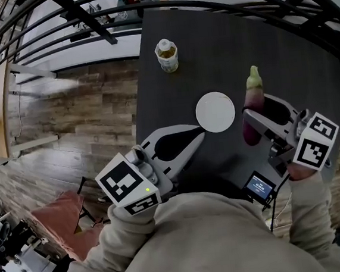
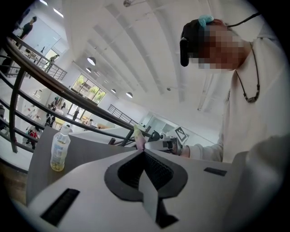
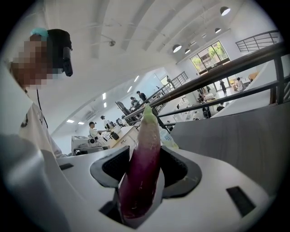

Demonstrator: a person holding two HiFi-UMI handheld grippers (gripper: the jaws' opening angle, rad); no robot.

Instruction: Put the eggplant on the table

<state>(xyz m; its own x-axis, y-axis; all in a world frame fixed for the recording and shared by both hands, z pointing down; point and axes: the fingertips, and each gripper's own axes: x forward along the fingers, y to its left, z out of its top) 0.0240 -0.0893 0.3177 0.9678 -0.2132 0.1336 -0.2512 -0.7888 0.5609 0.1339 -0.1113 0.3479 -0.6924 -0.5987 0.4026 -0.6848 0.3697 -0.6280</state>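
Observation:
A purple eggplant (image 1: 252, 103) with a pale green tip sticks up between the jaws of my right gripper (image 1: 256, 111), which is shut on it above the right side of the dark table (image 1: 209, 45). In the right gripper view the eggplant (image 3: 144, 167) fills the gap of the right gripper (image 3: 144, 154), green tip pointing away. My left gripper (image 1: 201, 136) hovers over the table's near edge, jaws shut and empty. In the left gripper view its tips (image 2: 144, 152) meet, and the eggplant (image 2: 139, 136) shows beyond them.
A white round plate (image 1: 215, 112) lies mid-table between the two grippers. A plastic bottle of yellowish drink (image 1: 167, 55) stands at the far left of the table, also seen as the bottle (image 2: 60, 149). A small lit screen (image 1: 258, 186) sits near my right sleeve. A dark railing runs behind the table.

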